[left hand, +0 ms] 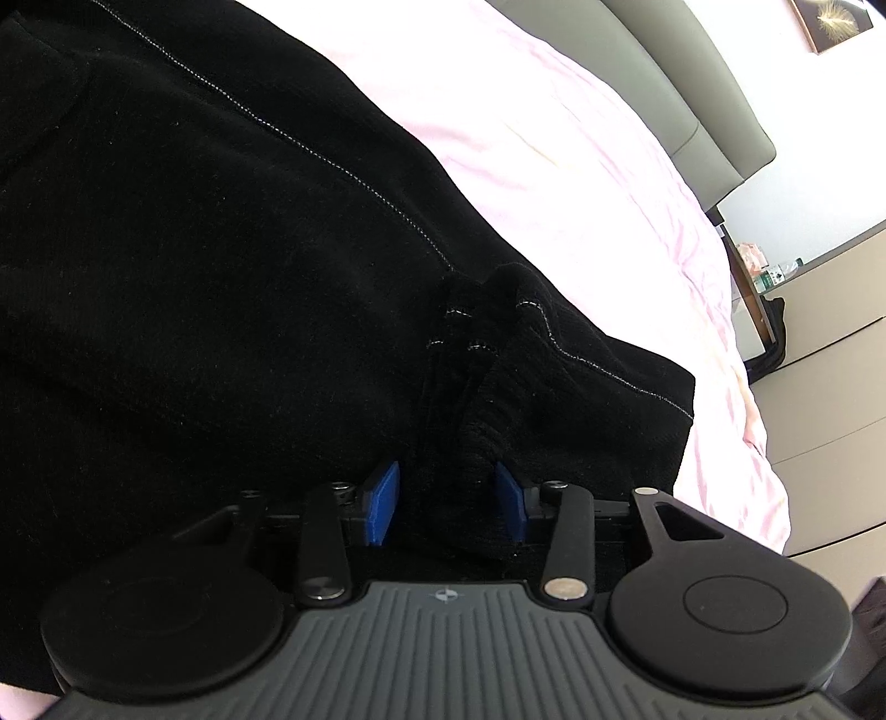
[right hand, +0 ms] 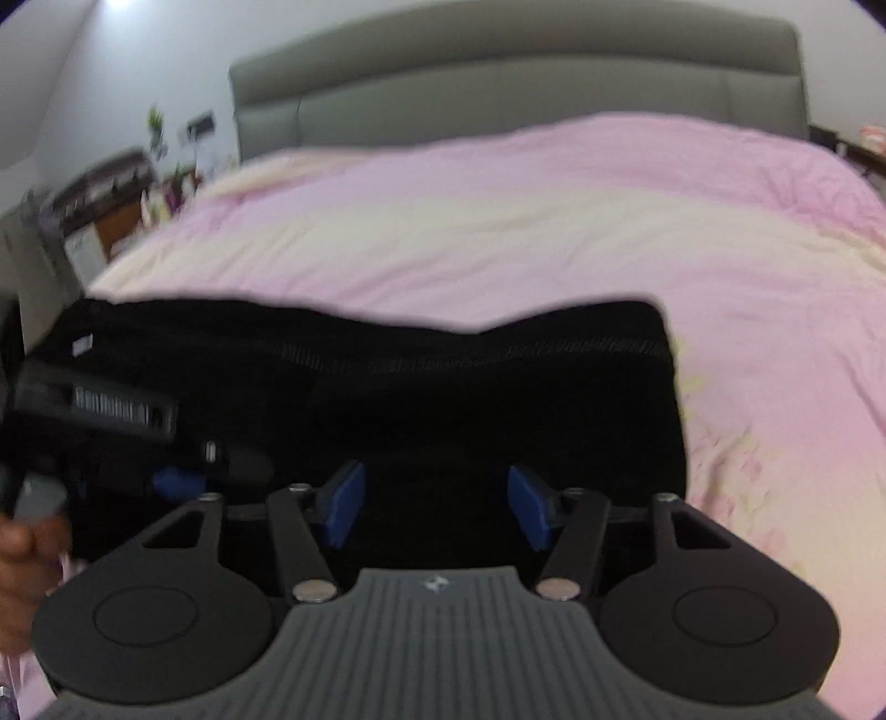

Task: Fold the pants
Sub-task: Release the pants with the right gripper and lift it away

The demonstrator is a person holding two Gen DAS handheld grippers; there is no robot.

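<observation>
Left tongs (left hand: 447, 501): blue pads (left hand: 383, 503) stand spread, with a bunched ridge of black fabric between them. The fabric lies against the inner face of the right-hand pad; whether the left-hand pad touches it cannot be told. No pinch is evident.

Right tongs (right hand: 437, 505): blue pads (right hand: 344, 501) stand wide apart over the near edge of the pants (right hand: 387, 399). Contact with the cloth cannot be told; this view is blurred.

Pants: black, lying on the bed (right hand: 526, 221), near its front edge. In the right wrist view they form a broad flat band running left to right, with a ribbed strip along the far edge and a squared corner at the right end. In the left wrist view the pants (left hand: 194, 249) fill most of the frame; a line of pale stitching (left hand: 288, 138) runs diagonally across them to a gathered, ribbed fold just ahead of the tongs.

In the right wrist view, the left tongs (right hand: 177, 481) sit at the left end of the pants, partly seen, with the person's hand (right hand: 22, 576) at the frame's left edge.

Bed: covered by a pink and cream cover, wrinkled. A grey padded headboard (right hand: 515, 83) stands behind it. A dark shelf unit (right hand: 105, 188) with small items and a plant stands left of the bed. In the left wrist view, a framed picture (left hand: 833, 22) hangs on the wall, and bottles (left hand: 775, 274) stand beside the bed.
</observation>
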